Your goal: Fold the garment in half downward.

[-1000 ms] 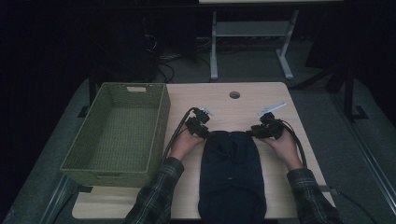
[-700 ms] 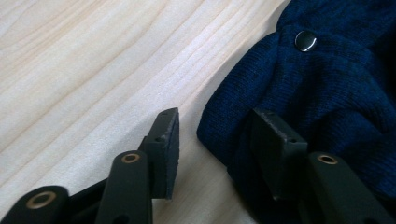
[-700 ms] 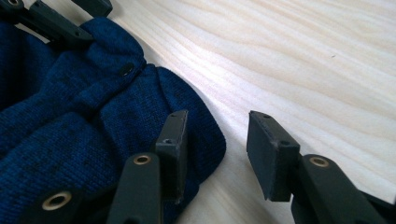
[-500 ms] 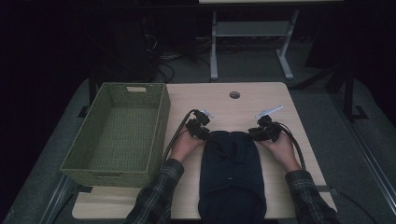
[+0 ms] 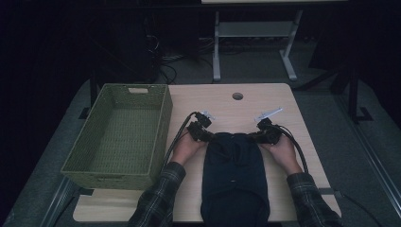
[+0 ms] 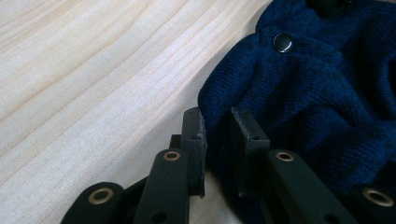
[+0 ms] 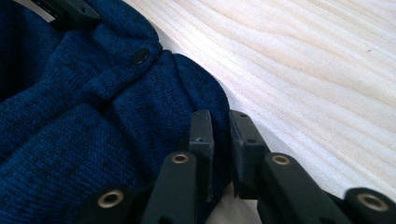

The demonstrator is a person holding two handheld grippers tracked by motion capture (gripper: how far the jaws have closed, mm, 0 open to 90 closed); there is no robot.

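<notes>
1. A dark blue knitted garment (image 5: 234, 175) lies lengthwise on the pale wooden desk (image 5: 227, 101), just to the right of the green woven basket (image 5: 118, 137); its near end hangs over the desk's front edge, between the person's two plaid sleeves.
2. At the garment's far end, two small dark snap buttons show in the knit: one (image 6: 282, 42) in the left gripper view, one (image 7: 139, 56) in the right gripper view.
3. The left claw (image 5: 208, 136) sits at the far-left corner of the garment, on the side toward the basket. Its jaws have just been closing, and in the left gripper view (image 6: 217, 140) they pinch a fold of the blue knit at the garment's edge.
4. The right claw (image 5: 259, 136) sits at the far-right corner, on the side away from the basket. Its jaws too have just been closing, and in the right gripper view (image 7: 219, 140) they are nearly together on the rounded edge of the fabric.
5. Both hands rest low on the desk beside the garment, with a black cable trailing from each claw back toward the person.
6. The basket stands with nothing in it, its long side running along the desk's left edge.
7. Beyond the garment, a small round hole (image 5: 237, 96) marks the desk near its far edge.
</notes>
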